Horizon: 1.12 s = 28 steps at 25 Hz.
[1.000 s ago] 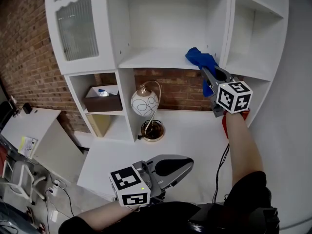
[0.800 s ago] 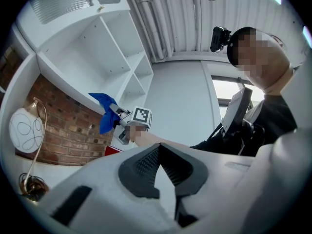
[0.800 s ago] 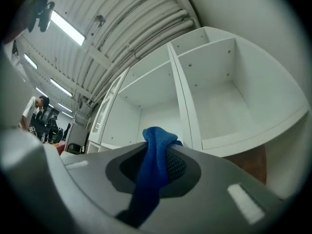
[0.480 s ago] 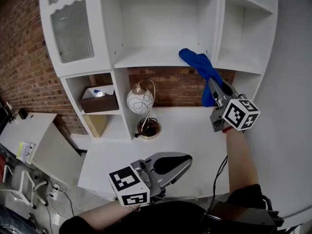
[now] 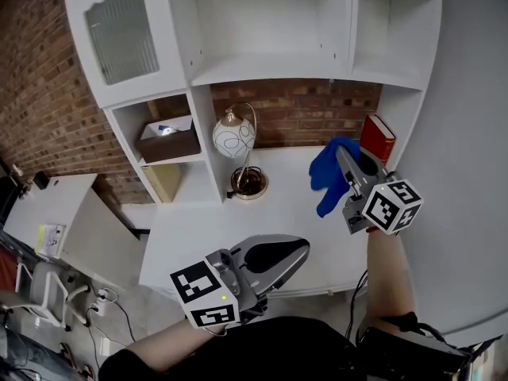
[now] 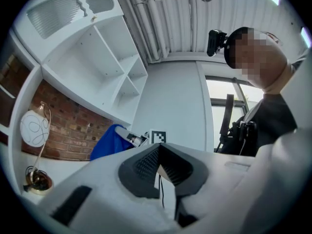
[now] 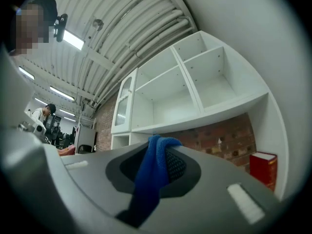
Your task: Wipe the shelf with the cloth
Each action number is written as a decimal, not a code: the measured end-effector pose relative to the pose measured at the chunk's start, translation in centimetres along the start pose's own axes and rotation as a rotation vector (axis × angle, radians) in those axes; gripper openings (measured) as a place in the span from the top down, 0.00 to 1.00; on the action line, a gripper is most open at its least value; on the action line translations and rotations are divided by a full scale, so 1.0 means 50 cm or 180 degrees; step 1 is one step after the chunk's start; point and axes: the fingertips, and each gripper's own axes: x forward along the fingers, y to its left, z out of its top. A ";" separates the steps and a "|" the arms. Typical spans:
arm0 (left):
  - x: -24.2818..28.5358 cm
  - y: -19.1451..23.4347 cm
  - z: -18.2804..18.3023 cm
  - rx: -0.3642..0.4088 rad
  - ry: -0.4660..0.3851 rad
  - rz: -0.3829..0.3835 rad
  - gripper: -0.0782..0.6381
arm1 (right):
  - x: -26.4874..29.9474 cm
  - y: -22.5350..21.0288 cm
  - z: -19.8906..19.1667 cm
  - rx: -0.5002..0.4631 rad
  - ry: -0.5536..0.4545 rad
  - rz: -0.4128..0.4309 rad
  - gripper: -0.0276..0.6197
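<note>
Our cloth (image 5: pixel 329 173) hangs from the right gripper (image 5: pixel 341 155), whose jaws are clamped on it, well below the shelf (image 5: pixel 270 68) and clear of it. We judge no wiping is under way; a next pass calls for lifting the cloth up onto that shelf. The left gripper (image 5: pixel 295 251), jaws closed on nothing, sits far below the shelf.

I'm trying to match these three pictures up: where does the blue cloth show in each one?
Head view: the blue cloth is right of centre, hanging from the right tongs.
Left gripper view: the cloth is lower left of centre, in front of the brick wall.
Right gripper view: the cloth is at lower centre, pinched between the tongs.
Shared landmark: the brick wall, seen in all three views.
</note>
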 end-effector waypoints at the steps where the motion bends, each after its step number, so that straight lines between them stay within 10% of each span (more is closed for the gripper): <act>1: -0.011 -0.009 -0.004 0.0028 0.0016 0.0020 0.89 | -0.010 0.018 -0.021 -0.0025 0.0103 -0.0032 0.88; 28: -0.235 -0.449 -0.093 -0.0002 -0.0217 0.0035 0.89 | -0.454 0.508 -0.160 0.0628 0.0808 -0.0321 0.89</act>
